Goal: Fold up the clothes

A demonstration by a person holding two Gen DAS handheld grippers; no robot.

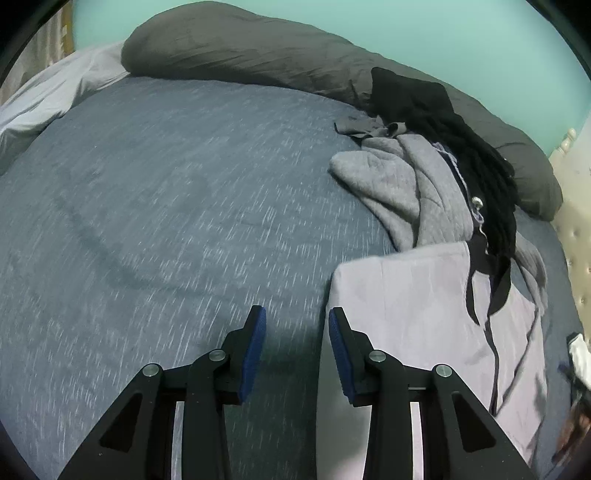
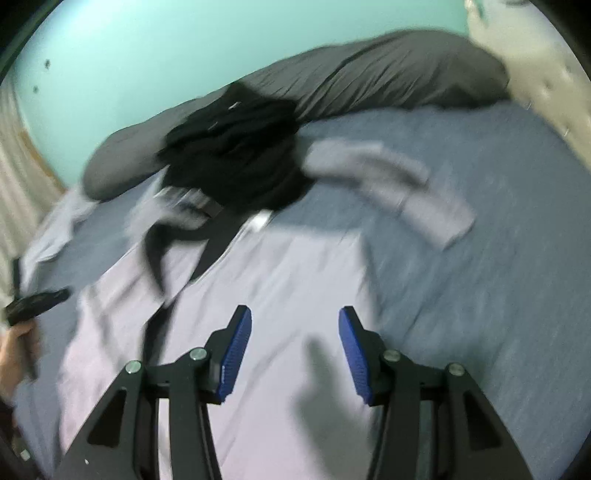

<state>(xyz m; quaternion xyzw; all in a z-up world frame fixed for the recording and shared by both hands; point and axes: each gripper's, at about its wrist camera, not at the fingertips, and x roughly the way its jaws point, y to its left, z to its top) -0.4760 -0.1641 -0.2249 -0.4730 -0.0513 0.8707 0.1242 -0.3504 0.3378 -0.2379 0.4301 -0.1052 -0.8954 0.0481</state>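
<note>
While the left hand-held gripper [image 1: 297, 325] hovers apart and empty over the bed [image 1: 166, 221], the lilac garment [image 1: 424, 295] lies flat beside it. From the right view, the right hand-held gripper [image 2: 295, 332] gapes above it; black straps [image 2: 207, 240] may snag any fold.

We are looking across a wide bed covered in a blue-grey heathered sheet [image 1: 166, 192], which is filling most of both views. A long dark grey bolster pillow [image 1: 236, 48] is lying along its far edge, from eleven to two o'clock. Behind it a plain mint-green wall [image 1: 443, 33] is rising. At three o'clock a cream button-tufted headboard [image 1: 576, 236] is standing. At ten o'clock a pale grey bedsheet [image 1: 48, 96] is bunching. Soft, even light is falling throughout.
</note>
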